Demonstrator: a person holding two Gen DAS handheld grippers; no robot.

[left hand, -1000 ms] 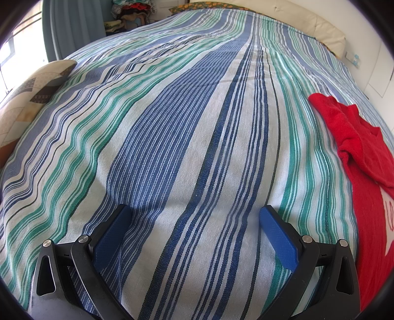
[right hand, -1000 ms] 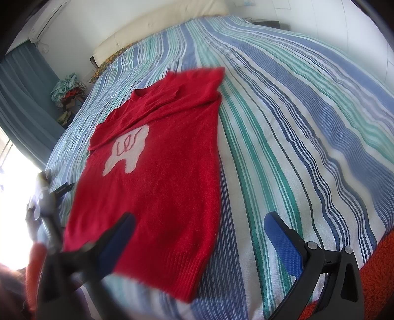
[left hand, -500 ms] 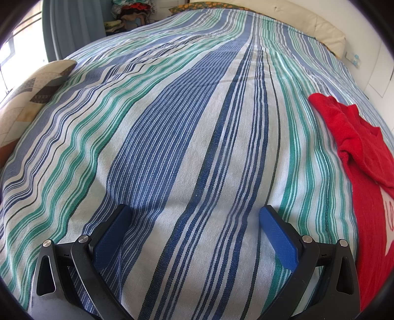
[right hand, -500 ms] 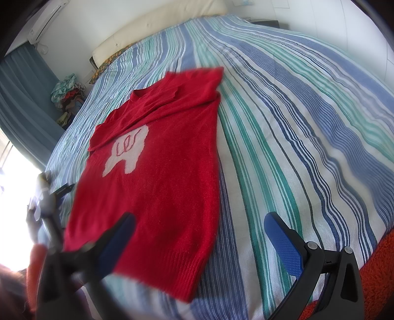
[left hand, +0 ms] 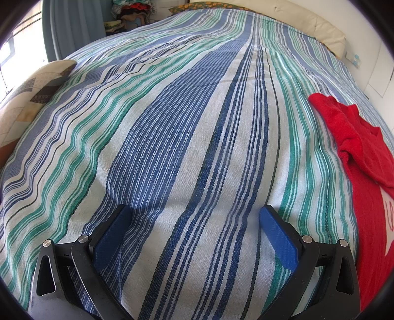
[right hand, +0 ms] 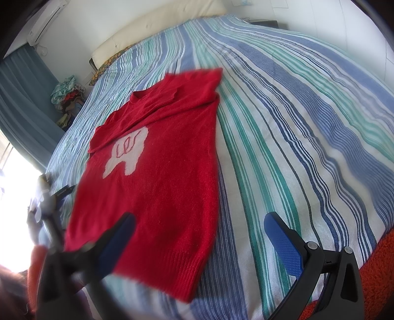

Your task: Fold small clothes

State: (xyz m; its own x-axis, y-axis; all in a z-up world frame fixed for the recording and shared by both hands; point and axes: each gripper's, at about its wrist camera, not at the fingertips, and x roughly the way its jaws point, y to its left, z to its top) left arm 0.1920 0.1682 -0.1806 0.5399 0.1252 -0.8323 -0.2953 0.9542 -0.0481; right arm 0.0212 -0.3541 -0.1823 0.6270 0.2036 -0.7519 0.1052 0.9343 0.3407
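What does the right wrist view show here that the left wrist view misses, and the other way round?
Only the right wrist view shows the whole red sweater lying flat, its white motif, ribbed hem, and the open right claw.

Only the left wrist view shows the patterned cushion at the bed's edge and the open left claw over bare bedspread.

Both show the striped bedspread, the cream headboard, the clothes pile and part of the sweater.
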